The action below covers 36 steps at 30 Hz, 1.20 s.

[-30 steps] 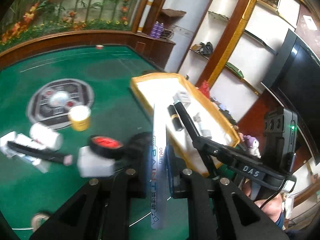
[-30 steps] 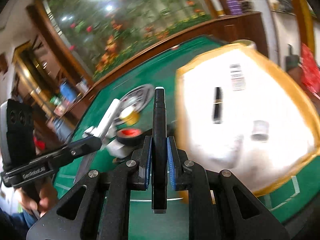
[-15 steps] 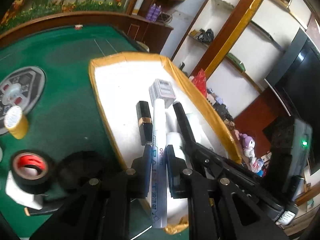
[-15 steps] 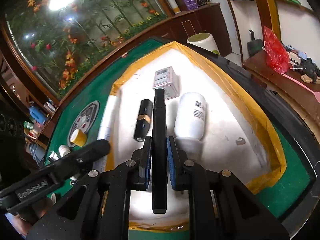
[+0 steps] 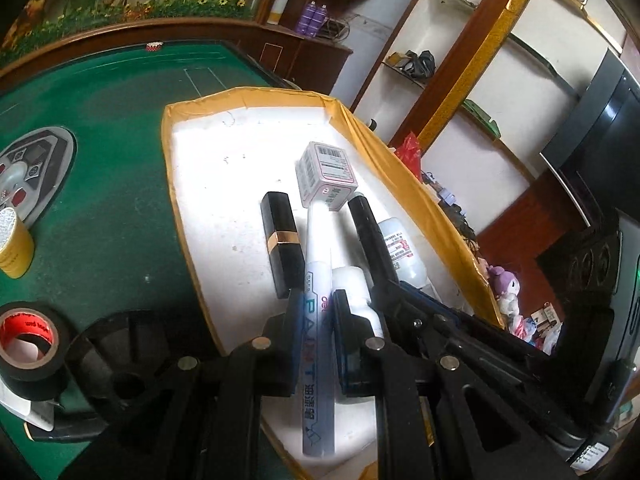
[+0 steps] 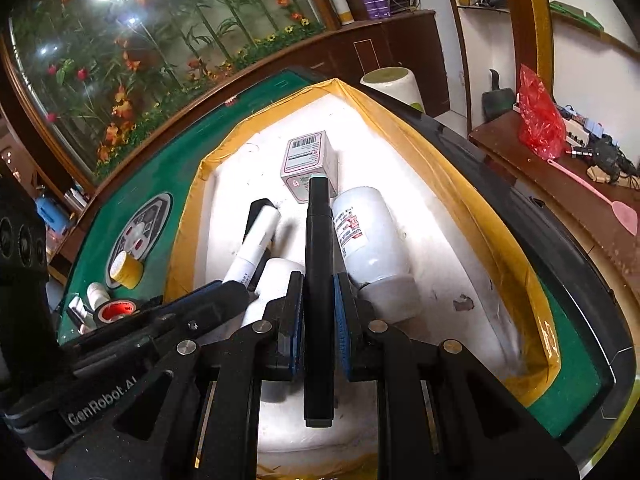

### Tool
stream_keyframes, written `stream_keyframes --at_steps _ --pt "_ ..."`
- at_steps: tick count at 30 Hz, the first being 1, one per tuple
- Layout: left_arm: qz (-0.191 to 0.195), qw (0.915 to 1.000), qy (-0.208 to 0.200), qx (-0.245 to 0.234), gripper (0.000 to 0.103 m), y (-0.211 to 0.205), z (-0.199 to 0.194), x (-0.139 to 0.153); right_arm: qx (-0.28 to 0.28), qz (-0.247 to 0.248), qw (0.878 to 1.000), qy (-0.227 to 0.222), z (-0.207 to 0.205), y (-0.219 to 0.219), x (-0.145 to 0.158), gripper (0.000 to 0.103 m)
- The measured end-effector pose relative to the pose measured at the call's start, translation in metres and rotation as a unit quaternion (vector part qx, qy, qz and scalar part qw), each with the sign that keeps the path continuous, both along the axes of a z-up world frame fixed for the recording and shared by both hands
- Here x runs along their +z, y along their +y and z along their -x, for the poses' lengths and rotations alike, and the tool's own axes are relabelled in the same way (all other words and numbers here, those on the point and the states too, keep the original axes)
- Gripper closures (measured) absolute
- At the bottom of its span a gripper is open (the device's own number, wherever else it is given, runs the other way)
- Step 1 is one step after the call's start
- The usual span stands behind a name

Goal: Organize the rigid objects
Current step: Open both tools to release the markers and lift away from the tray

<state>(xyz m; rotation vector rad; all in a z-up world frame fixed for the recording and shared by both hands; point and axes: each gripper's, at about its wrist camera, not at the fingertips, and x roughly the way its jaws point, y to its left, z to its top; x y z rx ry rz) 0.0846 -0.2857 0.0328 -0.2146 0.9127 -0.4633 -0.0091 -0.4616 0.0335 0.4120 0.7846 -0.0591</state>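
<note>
My left gripper (image 5: 317, 312) is shut on a white paint marker (image 5: 318, 280) and holds it low over the white tray with yellow taped rim (image 5: 200, 208). My right gripper (image 6: 319, 292) is shut on a black marker (image 6: 319, 240), also low over the tray (image 6: 460, 200). In the tray lie a black lipstick tube (image 5: 280, 248), a small barcoded box (image 5: 326, 172), (image 6: 306, 164) and a white bottle (image 6: 368, 248), (image 5: 400, 250). The right gripper with its black marker (image 5: 370, 236) shows beside mine in the left wrist view.
On the green felt table (image 5: 112, 160) left of the tray stand a black tape roll with red core (image 5: 28, 344), a yellow tape roll (image 5: 12, 248) and a round grey centre panel (image 5: 32, 168). Shelves and clutter lie beyond the table's right edge.
Both grippers have moved from the table over the tray and come down closer to its contents, each still holding its marker.
</note>
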Motion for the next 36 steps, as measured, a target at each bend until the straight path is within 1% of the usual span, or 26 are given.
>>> stream_keyframes --at_steps 3,12,19,21,24,26,30,36 --pt "-0.003 1.0000 -0.004 -0.002 0.089 -0.002 0.001 0.001 0.002 -0.002 1.000 0.001 0.001 0.000 0.000 0.089" --pt "0.011 0.9998 0.013 -0.008 0.088 0.000 -0.001 0.001 -0.004 0.006 1.000 -0.004 0.008 -0.001 0.003 0.088" --pt "0.015 0.9995 0.022 -0.020 0.088 0.003 0.009 0.002 -0.006 0.015 1.000 -0.006 0.012 0.000 0.007 0.087" --pt "0.018 0.9995 0.015 -0.022 0.088 0.006 0.015 0.006 -0.011 0.003 1.000 -0.025 0.020 -0.002 0.012 0.087" --pt "0.013 0.9996 -0.002 -0.025 0.088 0.010 0.025 0.013 -0.014 0.008 0.999 -0.043 0.028 0.001 0.020 0.087" --pt "0.008 0.9995 -0.013 -0.026 0.088 0.015 0.033 0.018 0.000 -0.003 0.998 -0.060 0.035 0.007 0.027 0.087" --pt "0.004 0.9991 -0.029 -0.032 0.088 0.028 0.048 0.024 0.032 -0.013 0.996 -0.078 0.043 0.026 0.033 0.087" --pt "-0.010 0.9985 -0.043 -0.032 0.087 0.064 0.071 0.030 0.080 -0.014 0.994 -0.073 0.038 0.064 0.033 0.087"
